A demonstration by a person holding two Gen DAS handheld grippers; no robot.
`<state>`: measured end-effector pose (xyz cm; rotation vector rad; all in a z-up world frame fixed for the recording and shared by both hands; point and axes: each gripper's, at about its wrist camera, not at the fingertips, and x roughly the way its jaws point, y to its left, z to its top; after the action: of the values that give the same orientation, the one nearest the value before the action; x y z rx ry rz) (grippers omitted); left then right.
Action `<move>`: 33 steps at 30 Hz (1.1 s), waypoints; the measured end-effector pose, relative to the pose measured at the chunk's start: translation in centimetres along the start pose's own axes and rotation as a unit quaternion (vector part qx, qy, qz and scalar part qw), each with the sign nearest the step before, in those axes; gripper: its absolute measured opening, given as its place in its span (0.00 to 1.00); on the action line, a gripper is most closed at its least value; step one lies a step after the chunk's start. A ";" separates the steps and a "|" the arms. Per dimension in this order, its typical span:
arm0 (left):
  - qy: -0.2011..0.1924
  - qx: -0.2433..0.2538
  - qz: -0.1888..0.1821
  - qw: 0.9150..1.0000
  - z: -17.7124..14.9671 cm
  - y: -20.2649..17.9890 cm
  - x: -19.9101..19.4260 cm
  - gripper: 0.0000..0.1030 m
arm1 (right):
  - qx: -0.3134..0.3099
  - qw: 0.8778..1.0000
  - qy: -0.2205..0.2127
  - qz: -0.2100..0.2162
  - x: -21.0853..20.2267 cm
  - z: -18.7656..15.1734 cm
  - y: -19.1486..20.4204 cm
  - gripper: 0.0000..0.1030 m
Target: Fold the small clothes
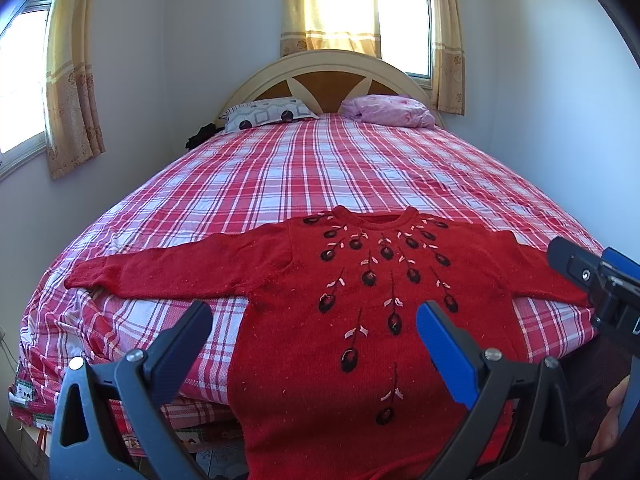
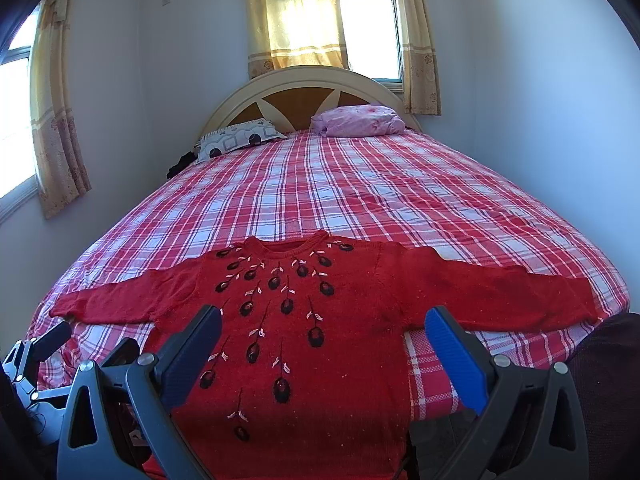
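Observation:
A small red knitted sweater (image 1: 360,288) with dark embroidered buds lies flat, front up, at the near end of the bed, sleeves spread to both sides, hem hanging over the foot edge. It also shows in the right wrist view (image 2: 312,320). My left gripper (image 1: 316,320) is open and empty, held above the sweater's lower left part. My right gripper (image 2: 324,328) is open and empty above the lower right part. The right gripper also shows at the right edge of the left wrist view (image 1: 592,276), near the right sleeve end.
The bed (image 1: 320,168) has a red and white plaid sheet. A patterned pillow (image 1: 268,114) and a pink pillow (image 1: 388,112) lie at the headboard. Walls stand close on both sides. Curtained windows are behind and at left.

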<state>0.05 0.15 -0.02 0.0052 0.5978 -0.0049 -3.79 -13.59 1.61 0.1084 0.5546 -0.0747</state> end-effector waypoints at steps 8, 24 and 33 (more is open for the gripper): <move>-0.007 0.004 0.003 1.000 -0.3 -0.1 -0.2 1.00 | 0.001 1.000 0.004 -0.001 0.1 -0.1 0.1 0.99; -0.012 0.008 0.004 1.000 -0.6 -0.2 0.3 1.00 | 0.002 1.000 0.007 -0.003 0.3 -0.2 0.1 0.99; 0.011 0.008 0.002 1.000 -1.1 -0.2 1.4 1.00 | 0.006 1.000 0.017 -0.008 1.2 -0.6 -0.1 0.99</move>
<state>0.62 -0.10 -1.70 0.0213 0.6190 -0.0052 -3.11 -13.65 0.52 0.1169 0.5893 -0.0928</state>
